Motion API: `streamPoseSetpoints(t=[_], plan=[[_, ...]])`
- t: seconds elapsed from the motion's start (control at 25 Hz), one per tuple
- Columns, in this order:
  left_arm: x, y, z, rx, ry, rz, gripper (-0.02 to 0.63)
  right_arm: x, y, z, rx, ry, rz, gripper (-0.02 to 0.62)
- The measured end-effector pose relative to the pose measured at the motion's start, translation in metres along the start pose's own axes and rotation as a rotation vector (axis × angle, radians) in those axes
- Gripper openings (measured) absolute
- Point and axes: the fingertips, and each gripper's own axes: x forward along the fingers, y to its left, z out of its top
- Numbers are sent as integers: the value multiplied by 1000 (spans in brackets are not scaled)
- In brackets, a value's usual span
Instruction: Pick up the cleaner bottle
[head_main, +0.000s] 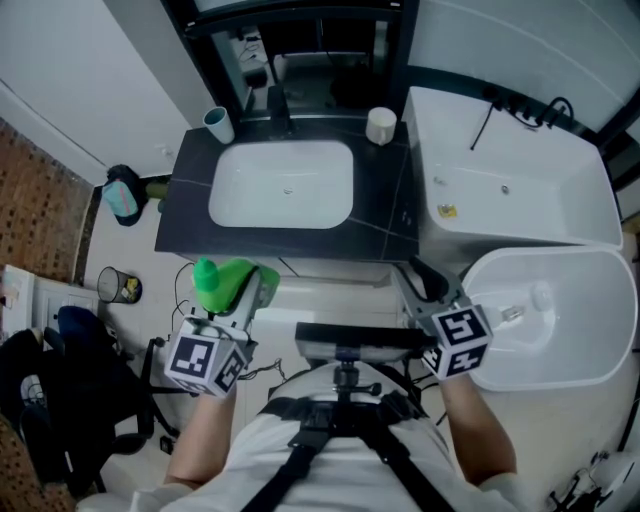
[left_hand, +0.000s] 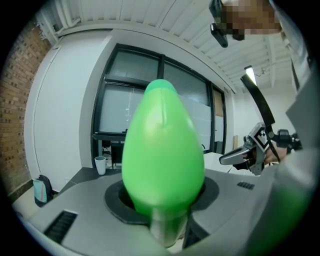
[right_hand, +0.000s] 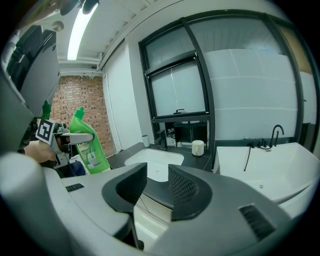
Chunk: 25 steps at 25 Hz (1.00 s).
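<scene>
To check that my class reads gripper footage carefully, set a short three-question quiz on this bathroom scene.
1. Fill in: the right gripper has its jaws ____ with nothing between them.
2. What holds the green cleaner bottle? A the left gripper; B the right gripper; C neither.
3. True or false: a cup stands left of the faucet behind the sink.
Key: 1 open; 2 A; 3 true.
</scene>
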Motion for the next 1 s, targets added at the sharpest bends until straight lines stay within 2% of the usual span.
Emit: streamPoseSetpoints(t=[0.2, 0.56, 1.0], plan=[[-4, -4, 1, 0, 0, 14, 160, -8, -5, -1, -3, -3, 1, 135], [-5, -7, 1, 4, 3, 31, 160, -29, -29, -2, -7, -21, -60, 135], [1, -16, 5, 13, 4, 16, 160, -42, -39, 1, -9, -39, -92, 135]])
